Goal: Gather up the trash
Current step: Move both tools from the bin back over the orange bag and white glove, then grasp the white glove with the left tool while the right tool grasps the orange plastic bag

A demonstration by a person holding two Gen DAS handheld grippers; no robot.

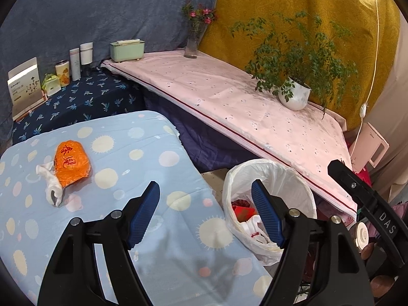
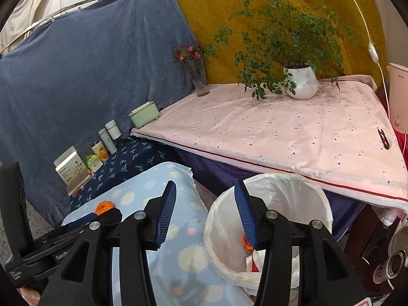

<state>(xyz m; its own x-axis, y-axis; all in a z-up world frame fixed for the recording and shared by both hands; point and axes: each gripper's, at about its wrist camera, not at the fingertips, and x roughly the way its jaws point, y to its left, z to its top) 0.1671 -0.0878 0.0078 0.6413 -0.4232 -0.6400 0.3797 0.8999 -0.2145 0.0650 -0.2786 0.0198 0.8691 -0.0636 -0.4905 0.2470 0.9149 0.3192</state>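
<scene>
An orange crumpled wrapper with red characters (image 1: 72, 162) lies on the light blue dotted table (image 1: 142, 153), with a crumpled white tissue (image 1: 49, 182) touching its left side. A bin with a white liner (image 1: 270, 176) stands right of the table and holds red and white trash. My left gripper (image 1: 205, 193) is open and empty, above the table's right edge, right of the wrapper. My right gripper (image 2: 205, 193) is open and empty, over the gap between the table and the bin (image 2: 288, 191). A bit of the orange wrapper (image 2: 104, 207) shows behind the left gripper's body.
A pink-covered table (image 1: 229, 94) carries a potted plant (image 1: 295, 94), a flower vase (image 1: 195, 38) and a green box (image 1: 127, 49). A dark blue patterned surface (image 1: 84, 99) holds bottles, a tin and a white box. Clutter and a can (image 2: 390, 265) sit at the far right.
</scene>
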